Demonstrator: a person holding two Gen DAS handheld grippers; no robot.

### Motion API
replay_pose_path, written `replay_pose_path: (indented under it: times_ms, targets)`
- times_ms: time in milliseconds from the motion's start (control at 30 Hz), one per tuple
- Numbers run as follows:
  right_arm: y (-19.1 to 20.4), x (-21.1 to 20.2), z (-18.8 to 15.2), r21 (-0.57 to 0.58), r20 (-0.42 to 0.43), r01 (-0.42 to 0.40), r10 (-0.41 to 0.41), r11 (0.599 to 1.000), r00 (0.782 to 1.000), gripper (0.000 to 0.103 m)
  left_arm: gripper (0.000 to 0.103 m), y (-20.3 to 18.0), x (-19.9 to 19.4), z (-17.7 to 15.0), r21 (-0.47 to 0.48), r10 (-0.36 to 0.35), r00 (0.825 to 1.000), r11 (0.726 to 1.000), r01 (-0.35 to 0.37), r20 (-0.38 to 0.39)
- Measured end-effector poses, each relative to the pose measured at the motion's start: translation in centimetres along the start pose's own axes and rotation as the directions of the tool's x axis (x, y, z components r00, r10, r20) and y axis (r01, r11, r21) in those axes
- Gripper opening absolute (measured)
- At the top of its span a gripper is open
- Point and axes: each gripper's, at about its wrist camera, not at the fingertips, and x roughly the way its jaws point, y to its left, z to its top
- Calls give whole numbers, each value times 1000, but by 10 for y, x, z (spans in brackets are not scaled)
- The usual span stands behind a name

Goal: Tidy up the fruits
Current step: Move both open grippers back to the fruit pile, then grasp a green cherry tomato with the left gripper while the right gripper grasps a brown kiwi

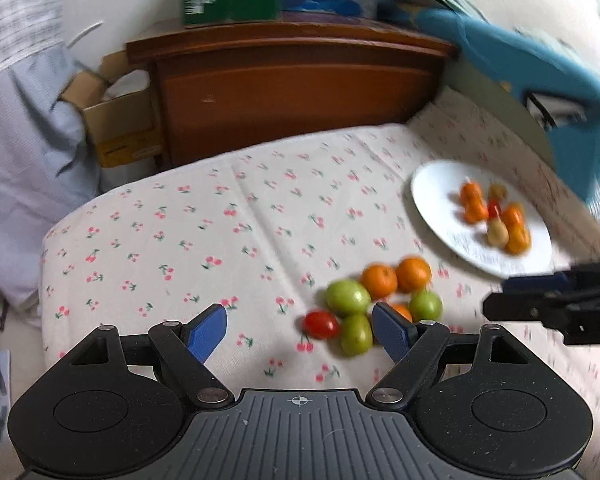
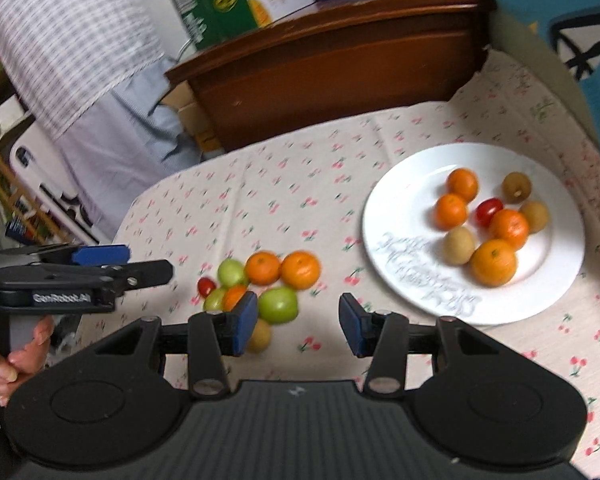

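My left tool (image 1: 300,330) wide open, right tool (image 2: 298,326) part open, both empty; plate (image 2: 396,216): four oranges, three kiwis, one tomato.

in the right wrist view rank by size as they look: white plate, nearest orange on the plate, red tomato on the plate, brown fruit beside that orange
1. white plate
2. nearest orange
3. brown fruit
4. red tomato, partly hidden behind another orange, so its size is less sure

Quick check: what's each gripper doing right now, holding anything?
Left gripper: open, holding nothing, above the loose fruit pile.
Right gripper: open, nothing between its fingers, near the plate.
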Motion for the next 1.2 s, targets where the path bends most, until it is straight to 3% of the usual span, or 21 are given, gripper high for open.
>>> replay_pose_path:
  times_ms: [233,433,600,700,767,833,900,1200]
  targets:
    - [15,17,-13,-55,-61,-37,34,998,998,43,79,-18,6,-20,172,-22,1000,985,22,1]
    - [21,28,-16,-77,-69,-31,26,997,997,42,78,-28,9,-26,246,-45,999,969,39,17]
    - [22,36,-17,-74,-74,-32,26,997,997,39,62,-32,16,-31,305,-57,998,951,49,16]
    - [25,42,-19,-87,-81,-35,28,996,996,35,57,-35,20,-32,328,-62,998,943,54,13]
    - [28,47,-21,-102,-93,-36,26,994,995,31,47,-36,24,-32,340,-60,998,939,53,9]
    - [28,49,-23,-119,-94,-27,16,993,995,24,44,-37,27,-32,349,-59,998,936,54,3]
    - [27,48,-22,-119,-94,-32,20,992,995,24,40,-39,29,-31,356,-56,998,933,51,4]
    - [16,39,-20,-79,-92,-35,27,996,995,23,39,-44,35,-26,372,-77,997,926,66,15]
